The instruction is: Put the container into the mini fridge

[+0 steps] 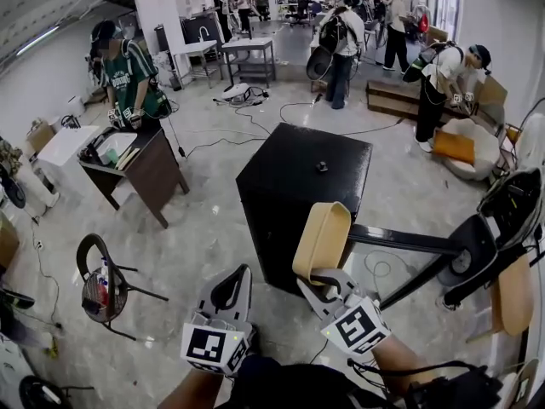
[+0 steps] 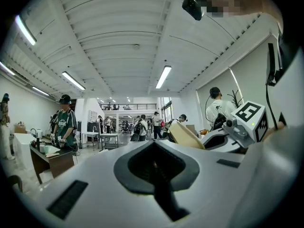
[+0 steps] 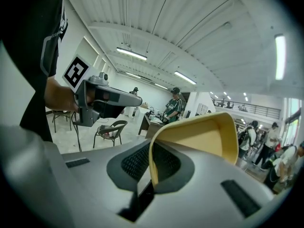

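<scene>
Holding the container (image 1: 322,239) by its wall, right hand-held gripper (image 1: 313,285) clamped on it, at about 5 o'clock of the mini fridge (image 1: 298,186). Left hand-held gripper (image 1: 241,274) at 7 o'clock, jaws together, empty. Pickup done. Door looks closed, hard to say from above. I'd say opening and placing remain.
</scene>
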A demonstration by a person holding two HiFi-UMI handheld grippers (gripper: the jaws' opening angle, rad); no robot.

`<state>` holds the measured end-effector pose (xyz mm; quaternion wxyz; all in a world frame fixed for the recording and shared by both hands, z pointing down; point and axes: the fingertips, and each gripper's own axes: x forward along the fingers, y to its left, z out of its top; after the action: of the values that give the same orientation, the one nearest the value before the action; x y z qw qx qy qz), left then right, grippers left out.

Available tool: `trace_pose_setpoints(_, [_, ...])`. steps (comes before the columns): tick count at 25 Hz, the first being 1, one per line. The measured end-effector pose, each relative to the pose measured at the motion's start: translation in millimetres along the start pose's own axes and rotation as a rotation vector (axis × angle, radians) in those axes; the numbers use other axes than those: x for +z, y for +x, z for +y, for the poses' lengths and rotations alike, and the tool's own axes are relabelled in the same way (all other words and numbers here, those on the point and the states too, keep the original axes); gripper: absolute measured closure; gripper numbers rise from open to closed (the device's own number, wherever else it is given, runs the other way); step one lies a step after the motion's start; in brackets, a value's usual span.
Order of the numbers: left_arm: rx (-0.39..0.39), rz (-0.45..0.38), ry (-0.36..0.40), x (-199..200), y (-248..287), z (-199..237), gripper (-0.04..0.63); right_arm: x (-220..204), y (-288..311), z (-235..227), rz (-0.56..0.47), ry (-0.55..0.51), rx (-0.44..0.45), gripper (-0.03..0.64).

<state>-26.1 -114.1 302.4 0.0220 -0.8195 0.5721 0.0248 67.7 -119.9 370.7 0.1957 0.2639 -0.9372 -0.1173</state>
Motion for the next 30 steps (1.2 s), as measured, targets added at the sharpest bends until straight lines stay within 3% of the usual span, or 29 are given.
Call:
trace_pose_setpoints(6, [-0.059,0.019,-0.003,-18.7,29.6,32.9,0.586,-13.0,43.1,-6.0,0.045,-0.036,0.001,0.595])
trace_pose_setpoints(16, [-0.1,0.114,-0.021,-74.3,55.1,82.2,0.586,-37.1,100.1,11.3,0.133,0.002,0.075,0.595])
trace_pose_setpoints(21, [-0.077,0.158,-0.061,-107.5,66.3,109.9,0.586,-59.8,127.7,21.3,0.182,0.004,0.114,0.595])
trace_pose_setpoints(30, [-0.19,0.227,-0.093,-158.6,81.0,129.2,0.586,-106.0,166.9,37.5,0.264,0.008,0.151,0.595])
